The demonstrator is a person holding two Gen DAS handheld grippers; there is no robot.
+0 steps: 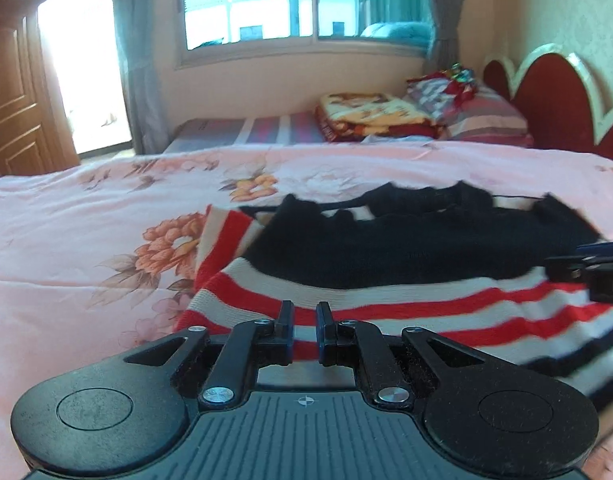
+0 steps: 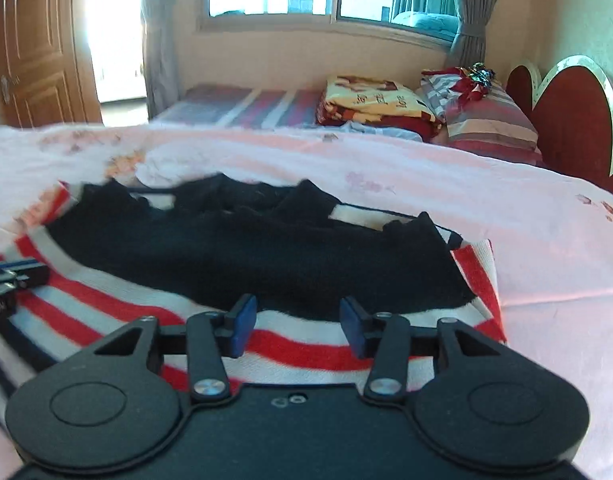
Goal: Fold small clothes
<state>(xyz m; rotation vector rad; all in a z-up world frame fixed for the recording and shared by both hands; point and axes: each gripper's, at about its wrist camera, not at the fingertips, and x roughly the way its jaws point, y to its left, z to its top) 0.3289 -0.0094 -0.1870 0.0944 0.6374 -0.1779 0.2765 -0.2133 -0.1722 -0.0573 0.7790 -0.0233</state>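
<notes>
Over the striped sweater (image 1: 386, 304), the left tool (image 1: 305, 312) pinches its fabric; the right tool (image 2: 298, 312) gapes empty.

— Supporting surface?
— A bed (image 1: 86, 248) under a pink floral cover, wrinkled in places.
— Items lying directly on it?
— One striped knit garment (image 2: 306, 344), red, white and navy with a black upper part, spread on the cover. Far side: a folded yellow-and-red blanket (image 2: 370, 100) beside a striped pillow (image 2: 490, 124), near the red headboard (image 2: 578, 120).
</notes>
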